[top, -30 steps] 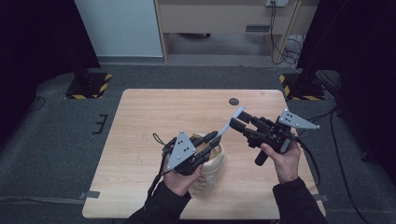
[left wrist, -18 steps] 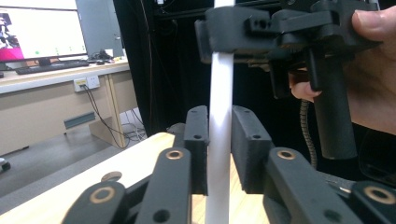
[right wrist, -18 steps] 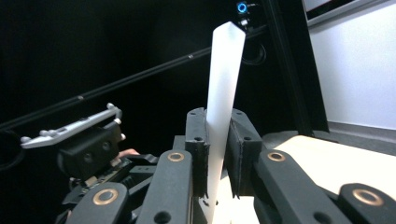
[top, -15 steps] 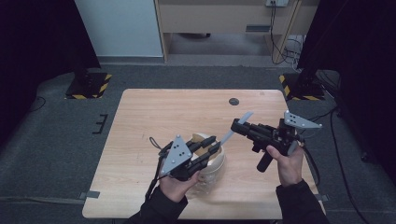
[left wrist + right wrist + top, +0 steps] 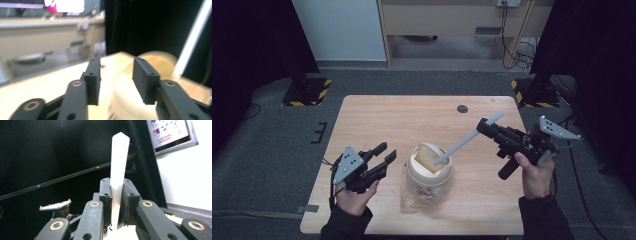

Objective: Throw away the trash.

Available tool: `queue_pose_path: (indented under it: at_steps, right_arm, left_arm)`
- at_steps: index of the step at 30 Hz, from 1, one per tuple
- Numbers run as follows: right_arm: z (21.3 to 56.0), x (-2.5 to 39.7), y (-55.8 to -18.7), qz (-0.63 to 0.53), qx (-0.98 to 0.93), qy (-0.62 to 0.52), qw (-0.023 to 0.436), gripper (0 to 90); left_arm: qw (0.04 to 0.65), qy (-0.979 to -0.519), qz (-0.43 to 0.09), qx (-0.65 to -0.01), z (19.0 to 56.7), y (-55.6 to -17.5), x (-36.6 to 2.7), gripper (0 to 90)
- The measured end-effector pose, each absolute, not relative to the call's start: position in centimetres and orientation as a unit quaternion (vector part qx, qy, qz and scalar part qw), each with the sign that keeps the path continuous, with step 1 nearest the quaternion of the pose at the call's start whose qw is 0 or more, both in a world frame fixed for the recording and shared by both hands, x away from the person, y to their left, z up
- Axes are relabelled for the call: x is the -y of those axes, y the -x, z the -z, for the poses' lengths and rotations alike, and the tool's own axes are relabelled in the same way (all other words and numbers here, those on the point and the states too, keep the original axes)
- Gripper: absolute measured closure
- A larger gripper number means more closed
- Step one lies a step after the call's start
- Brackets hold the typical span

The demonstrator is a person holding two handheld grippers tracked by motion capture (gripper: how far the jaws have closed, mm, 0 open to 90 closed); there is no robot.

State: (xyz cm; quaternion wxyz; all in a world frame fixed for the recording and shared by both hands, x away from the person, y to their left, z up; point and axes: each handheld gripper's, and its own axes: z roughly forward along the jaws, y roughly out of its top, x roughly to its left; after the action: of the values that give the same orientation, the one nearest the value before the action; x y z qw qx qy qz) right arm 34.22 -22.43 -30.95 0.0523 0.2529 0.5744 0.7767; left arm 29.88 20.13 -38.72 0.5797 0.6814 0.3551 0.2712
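A cream round jar [image 5: 429,170] stands on the wooden table [image 5: 377,120], near its front middle. My right gripper [image 5: 482,124] is shut on a long white stick [image 5: 464,142]. The stick slants down to the left, and its lower end rests in the jar's open mouth. In the right gripper view the stick [image 5: 118,167] stands up between the shut jaws of my right gripper [image 5: 116,192]. My left gripper [image 5: 388,151] is open just left of the jar, apart from it. In the left gripper view, my left gripper [image 5: 116,75] has the blurred jar [image 5: 155,61] and stick [image 5: 192,37] beyond its open jaws.
A small dark disc [image 5: 462,108] lies near the table's far edge. Something clear and crinkled [image 5: 414,197] lies under the front of the jar. Yellow-and-black striped bases [image 5: 307,92] stand on the floor at both far corners. A cabinet [image 5: 452,17] is behind.
My left gripper has let go of the jar and drawn back to the left. My right gripper has moved right and down, and the stick's lower end now rests in the jar's mouth.
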Motion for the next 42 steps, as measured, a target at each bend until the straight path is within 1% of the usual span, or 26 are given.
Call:
queue_pose_path:
  at_steps: [1, 2, 4, 5, 6, 7, 9, 10, 12, 17, 21, 22, 23, 24, 36, 42]
  right_arm:
    - [31.0, 22.4, -34.2, -0.777, -0.574, -0.253, 0.052, 80.6]
    - [30.8, 22.8, -34.3, -0.78, -0.568, -0.254, 0.061, 80.6]
    - [30.7, 22.9, -34.3, -0.782, -0.566, -0.255, 0.063, 80.6]
    - [30.5, 23.2, -34.4, -0.787, -0.558, -0.256, 0.067, 80.5]
    - [30.5, 23.2, -34.4, -0.788, -0.555, -0.257, 0.067, 80.5]
    - [30.4, 23.3, -34.5, -0.79, -0.552, -0.257, 0.069, 80.5]
    - [30.3, 23.6, -34.6, -0.794, -0.545, -0.259, 0.071, 80.6]
    - [30.2, 23.7, -34.6, -0.795, -0.542, -0.261, 0.077, 80.6]
    - [30.1, 23.9, -34.8, -0.798, -0.537, -0.263, 0.08, 80.7]
    - [29.9, 24.4, -34.9, -0.797, -0.532, -0.267, 0.101, 80.6]
    - [30.5, 24.8, -35.2, -0.783, -0.538, -0.282, 0.134, 80.6]
    - [30.5, 24.8, -35.2, -0.783, -0.538, -0.282, 0.134, 80.6]
    - [30.9, 24.7, -35.4, -0.77, -0.549, -0.286, 0.153, 80.6]
    - [31.1, 24.6, -35.5, -0.766, -0.553, -0.287, 0.157, 80.6]
    - [33.5, 22.0, -36.6, -0.735, -0.593, -0.294, 0.145, 80.6]
    - [34.9, 20.6, -37.2, -0.718, -0.614, -0.299, 0.133, 80.5]
  left_arm:
    - [0.58, -0.681, -0.271, -0.355, 38.7, -29.9, -20.1, 55.3]
    - [0.561, -0.689, -0.266, -0.374, 40.1, -30.0, -21.4, 53.3]
    - [0.553, -0.692, -0.267, -0.38, 40.8, -30.0, -21.9, 50.2]
    - [0.532, -0.7, -0.273, -0.391, 42.1, -30.0, -22.9, 48.8]
    - [0.532, -0.7, -0.273, -0.391, 42.1, -30.0, -22.9, 47.9]
    - [0.517, -0.702, -0.272, -0.408, 43.5, -30.1, -23.7, 46.7]
    - [0.505, -0.702, -0.268, -0.424, 44.8, -30.3, -24.4, 44.7]
    - [0.505, -0.702, -0.268, -0.424, 44.8, -30.3, -24.4, 43.6]
    - [0.485, -0.708, -0.256, -0.445, 46.1, -30.7, -25.1, 41.4]
    - [0.478, -0.709, -0.253, -0.453, 46.7, -31.2, -25.3, 37.2]
    - [0.472, -0.716, -0.254, -0.447, 47.3, -31.5, -25.2, 33.9]
    - [0.472, -0.716, -0.254, -0.447, 47.3, -31.5, -25.2, 33.2]
    - [0.465, -0.721, -0.254, -0.447, 47.7, -31.7, -25.2, 32.4]
    - [0.462, -0.724, -0.252, -0.447, 47.9, -31.8, -25.1, 32.0]
    - [0.43, -0.744, -0.242, -0.45, 49.2, -32.6, -25.0, 26.1]
    - [0.428, -0.744, -0.24, -0.453, 49.4, -32.7, -25.1, 24.9]
